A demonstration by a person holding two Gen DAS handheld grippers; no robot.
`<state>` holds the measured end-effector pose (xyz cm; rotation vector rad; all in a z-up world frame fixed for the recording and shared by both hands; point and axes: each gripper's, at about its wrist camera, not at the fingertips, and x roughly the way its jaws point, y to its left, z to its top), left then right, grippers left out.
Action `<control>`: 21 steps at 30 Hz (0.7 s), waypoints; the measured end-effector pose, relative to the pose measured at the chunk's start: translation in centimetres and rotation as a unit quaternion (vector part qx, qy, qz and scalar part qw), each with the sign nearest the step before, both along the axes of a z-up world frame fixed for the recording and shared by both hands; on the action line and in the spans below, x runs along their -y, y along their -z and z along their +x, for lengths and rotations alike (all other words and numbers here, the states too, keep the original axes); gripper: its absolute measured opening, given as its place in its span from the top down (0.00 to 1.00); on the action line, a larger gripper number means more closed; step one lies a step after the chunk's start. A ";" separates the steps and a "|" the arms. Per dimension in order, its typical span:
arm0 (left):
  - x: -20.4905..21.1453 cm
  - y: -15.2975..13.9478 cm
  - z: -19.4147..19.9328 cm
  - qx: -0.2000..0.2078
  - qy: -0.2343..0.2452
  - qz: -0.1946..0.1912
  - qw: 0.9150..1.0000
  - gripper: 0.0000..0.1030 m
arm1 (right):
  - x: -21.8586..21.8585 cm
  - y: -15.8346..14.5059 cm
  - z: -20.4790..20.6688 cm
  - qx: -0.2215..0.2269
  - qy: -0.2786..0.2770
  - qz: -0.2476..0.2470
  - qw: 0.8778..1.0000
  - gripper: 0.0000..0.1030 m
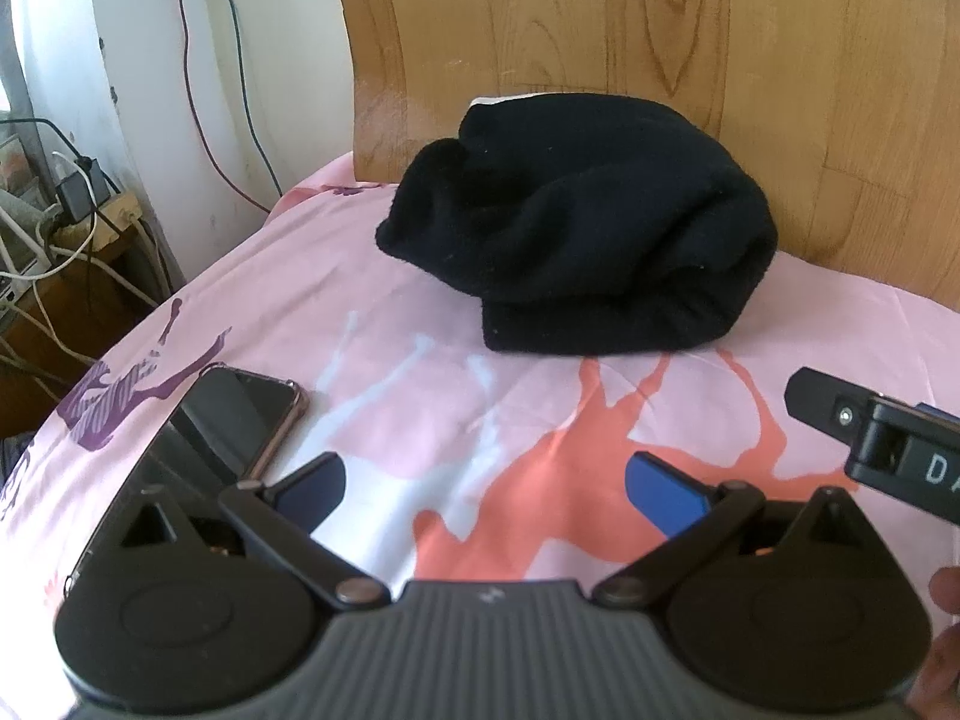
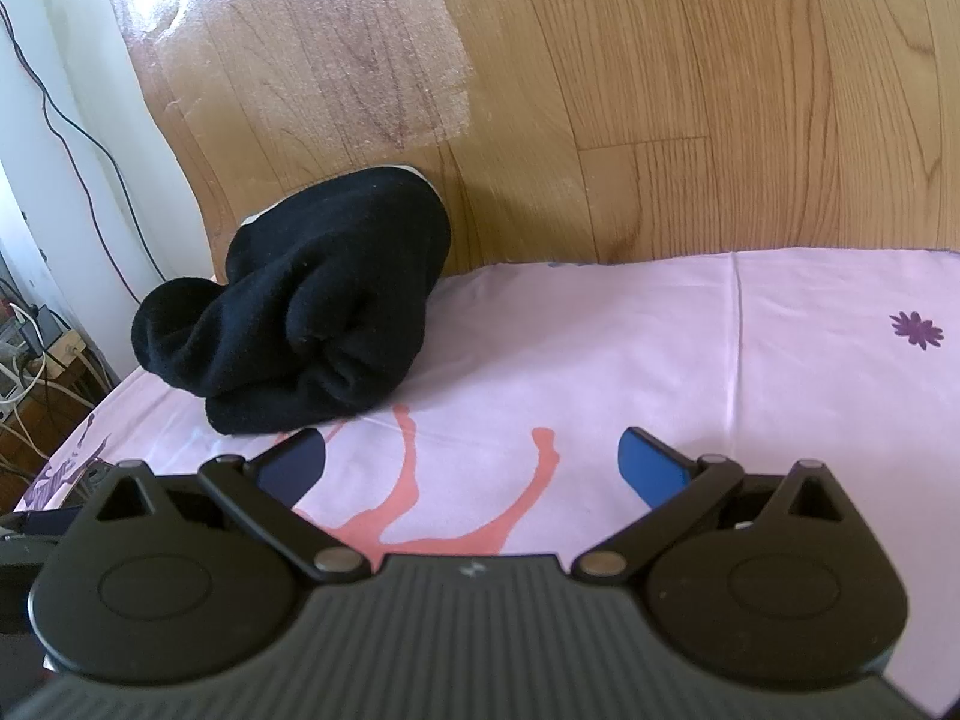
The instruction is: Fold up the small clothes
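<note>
A black fleece garment (image 1: pixel 576 228) lies in a folded bundle on the pink bed sheet (image 1: pixel 420 324), against the wooden headboard. It also shows in the right wrist view (image 2: pixel 300 312) at the left. My left gripper (image 1: pixel 486 495) is open and empty, low over the sheet, well short of the garment. My right gripper (image 2: pixel 471 468) is open and empty, just in front and to the right of the bundle. Part of the right gripper (image 1: pixel 870 432) shows at the right edge of the left wrist view.
A dark phone (image 1: pixel 234 420) lies on the sheet at the left, beside my left gripper. The wooden headboard (image 1: pixel 660 30) stands behind the garment. Cables and a power strip (image 1: pixel 78 198) sit past the bed's left edge. The sheet (image 2: pixel 720 348) stretches right.
</note>
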<state>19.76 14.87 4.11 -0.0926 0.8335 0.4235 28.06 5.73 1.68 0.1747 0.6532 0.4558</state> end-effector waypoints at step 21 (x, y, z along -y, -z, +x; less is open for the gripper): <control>-0.7 0.0 0.0 -0.002 -0.021 -0.003 1.000 0.00 | -0.1 0.0 0.0 0.000 0.001 0.001 1.000 0.00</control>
